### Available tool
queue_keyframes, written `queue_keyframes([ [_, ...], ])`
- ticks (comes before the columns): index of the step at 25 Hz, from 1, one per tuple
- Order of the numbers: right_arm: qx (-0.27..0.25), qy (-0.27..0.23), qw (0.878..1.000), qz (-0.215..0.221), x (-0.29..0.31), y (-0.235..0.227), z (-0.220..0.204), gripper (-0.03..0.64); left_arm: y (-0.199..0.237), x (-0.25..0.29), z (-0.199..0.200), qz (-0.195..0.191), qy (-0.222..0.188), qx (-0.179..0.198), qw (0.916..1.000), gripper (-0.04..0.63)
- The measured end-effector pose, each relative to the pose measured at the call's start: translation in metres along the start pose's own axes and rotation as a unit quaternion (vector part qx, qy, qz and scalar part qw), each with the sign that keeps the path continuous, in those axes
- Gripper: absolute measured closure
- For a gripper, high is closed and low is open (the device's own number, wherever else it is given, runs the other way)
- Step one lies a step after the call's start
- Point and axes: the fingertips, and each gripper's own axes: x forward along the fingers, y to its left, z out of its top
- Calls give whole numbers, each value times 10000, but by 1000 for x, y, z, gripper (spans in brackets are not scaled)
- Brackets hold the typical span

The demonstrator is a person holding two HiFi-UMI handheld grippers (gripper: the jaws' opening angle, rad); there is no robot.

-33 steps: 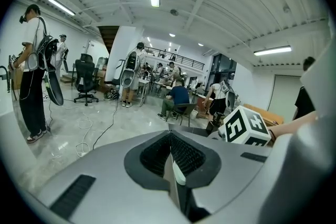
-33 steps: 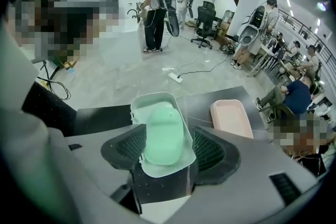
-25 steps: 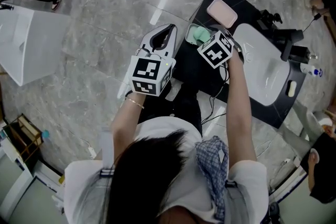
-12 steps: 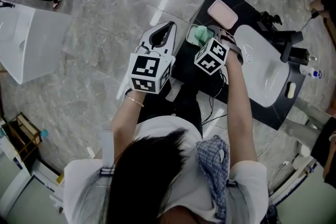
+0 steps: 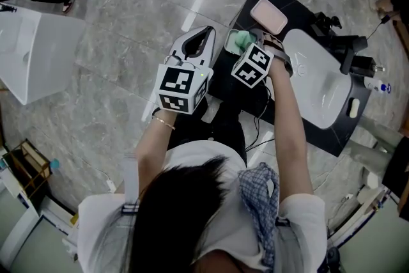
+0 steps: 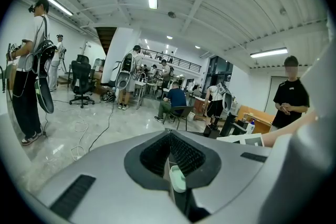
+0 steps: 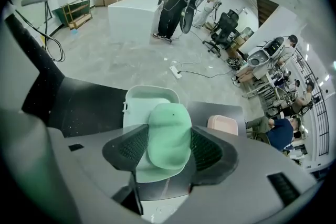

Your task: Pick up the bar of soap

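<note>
While the right gripper [image 7: 169, 140] squeezes the green bar of soap [image 7: 169, 123] between its pads, its jaws have just been closing. The soap sits right over the green soap dish [image 7: 137, 99] on the black table [image 7: 79, 105]. I think it is grabbed but still needs lifting away. The left gripper [image 6: 169, 136] waits on the left, closed on nothing.
</note>
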Motion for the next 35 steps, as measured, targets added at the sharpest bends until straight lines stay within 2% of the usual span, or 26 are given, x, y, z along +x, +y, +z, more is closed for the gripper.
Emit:
queue_keyframes([
  [10,241,-95,9996,-95,3,-1,-10,360,-5,2,-2,0,0,-22,10000,584],
  [22,702,-810,9921,-651,-49,-13,3,362,-18,0,-7,-138,52,73,9999,584],
  [29,1189,-1074,9823,-967,-91,-8,-7,362,-46,0,-7,-468,84,263,9985,584],
  [35,1886,-1087,9660,-1396,-129,-5,-38,362,-90,5,-6,-1090,128,501,9927,584],
])
